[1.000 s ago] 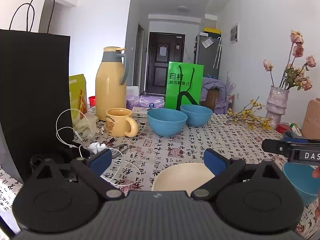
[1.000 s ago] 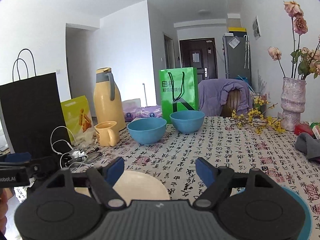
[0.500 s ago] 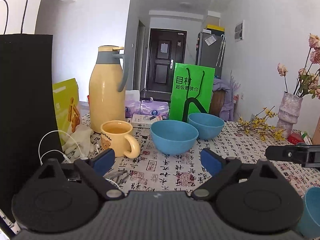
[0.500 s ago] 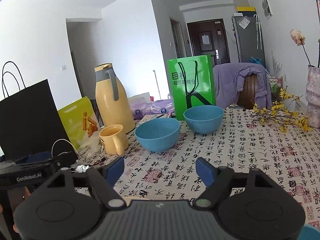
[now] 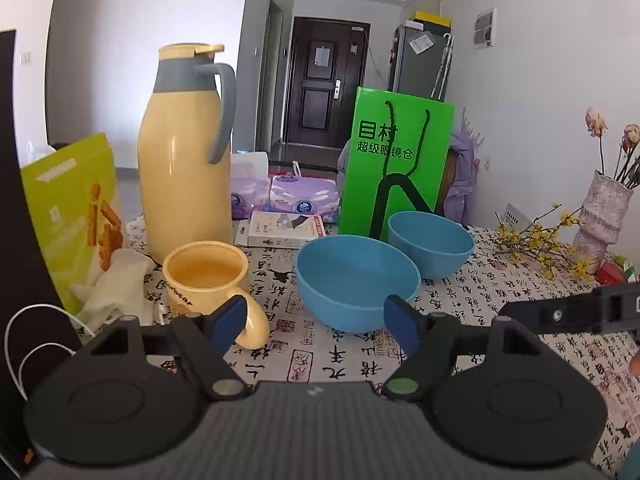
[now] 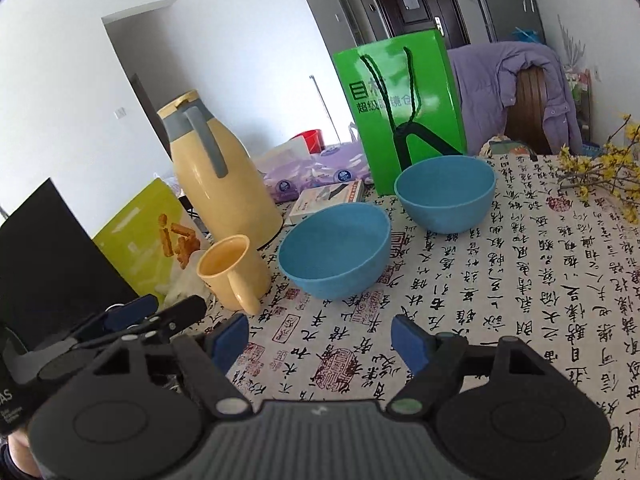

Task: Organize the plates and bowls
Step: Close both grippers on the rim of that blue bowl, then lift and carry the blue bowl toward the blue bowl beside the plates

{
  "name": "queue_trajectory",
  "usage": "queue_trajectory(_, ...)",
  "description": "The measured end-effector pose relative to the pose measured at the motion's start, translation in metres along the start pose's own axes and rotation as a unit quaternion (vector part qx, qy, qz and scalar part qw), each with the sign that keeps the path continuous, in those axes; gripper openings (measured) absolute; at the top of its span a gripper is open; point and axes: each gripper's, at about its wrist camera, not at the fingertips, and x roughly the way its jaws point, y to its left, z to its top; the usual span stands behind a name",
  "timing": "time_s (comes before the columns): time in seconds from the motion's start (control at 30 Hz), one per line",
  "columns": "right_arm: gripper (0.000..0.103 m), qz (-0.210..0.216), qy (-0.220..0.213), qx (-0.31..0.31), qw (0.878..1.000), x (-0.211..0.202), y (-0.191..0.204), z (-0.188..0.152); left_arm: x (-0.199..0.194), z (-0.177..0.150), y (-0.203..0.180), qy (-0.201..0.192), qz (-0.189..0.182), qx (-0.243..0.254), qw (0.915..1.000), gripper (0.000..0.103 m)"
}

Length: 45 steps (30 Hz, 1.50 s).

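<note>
at the far left of the left wrist view a black bag [image 5: 24, 240] fills the edge, with a yellow-green snack pouch [image 5: 72, 216] leaning beside it and a white cable [image 5: 36, 344] looping below. next comes the tall yellow thermos [image 5: 184, 156], and in front of it a yellow mug [image 5: 206, 276] with its handle turned toward the camera. in the middle of the frame sit the task's things: the near blue bowl [image 5: 356, 284] and, just behind and to its right, the far blue bowl [image 5: 430, 244], both upright and empty, rims close or touching; i cannot tell which. the green bag [image 5: 396, 164] stands behind them. the left gripper [image 5: 316, 326] hangs low in the frame with its blue-padded fingers spread wide and nothing between them, lined up on the near bowl, which reads as an approach to lift it for stacking. the right gripper [image 6: 322, 338], seen in its own view, is also spread apart and empty, pointed at the cloth in front of the same bowl. at the right edge a vase of dried flowers [image 5: 604, 216] stands with yellow sprigs beside it.

the table [image 6: 520, 280] wears a white cloth printed with black calligraphy and red seals. the room behind is a pale-walled hallway ending in a dark door [image 5: 320, 84].
</note>
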Motion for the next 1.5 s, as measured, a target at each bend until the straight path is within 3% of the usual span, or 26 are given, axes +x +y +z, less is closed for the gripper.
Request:
queue_trajectory(0.2,0.077,-0.018,0.036,0.016,0.999,0.067,-0.02,0.027,0.064,0.026,0.001,0.039,0.018,-0.002,0.9991,0.059)
queue_trajectory(0.3,0.069,-0.033,0.047,0.05,0.997,0.1,-0.036,0.043,0.101,0.035,-0.002,0.069,0.01,-0.001,0.9976,0.055)
queue_trajectory(0.43,0.056,-0.043,0.049,0.077,0.995,0.135,-0.049,0.057,0.142,0.033,-0.009,0.106,0.066,0.021,0.992,0.045)
queue_trajectory(0.6,0.045,-0.06,0.047,0.083,0.994,0.166,-0.055,0.065,0.16,0.03,-0.01,0.118,0.073,0.019,0.9902,0.043)
queue_trajectory(0.7,0.033,-0.068,0.042,0.078,0.994,0.177,-0.054,0.063,0.171,0.029,-0.01,0.131,0.084,0.015,0.9877,0.036)
queue_trajectory(0.77,0.02,-0.074,0.043,0.071,0.994,0.182,-0.052,0.063,0.175,0.028,-0.007,0.14,0.084,-0.003,0.9866,0.027)
queue_trajectory(0.8,0.019,-0.079,0.043,0.067,0.994,0.183,-0.051,0.063,0.178,0.027,-0.003,0.145,0.079,-0.019,0.986,0.025)
queue_trajectory(0.83,0.015,-0.085,0.042,0.062,0.994,0.183,-0.05,0.063,0.179,0.026,-0.001,0.15,0.075,-0.034,0.9853,0.016)
queue_trajectory(1.13,0.011,-0.11,0.034,0.02,0.993,0.17,-0.036,0.058,0.156,0.028,-0.013,0.135,0.092,-0.053,0.9851,0.009)
queue_trajectory(1.5,0.009,-0.098,-0.01,0.01,0.995,0.066,-0.016,0.042,0.049,0.03,-0.039,0.088,0.055,-0.084,0.9911,0.008)
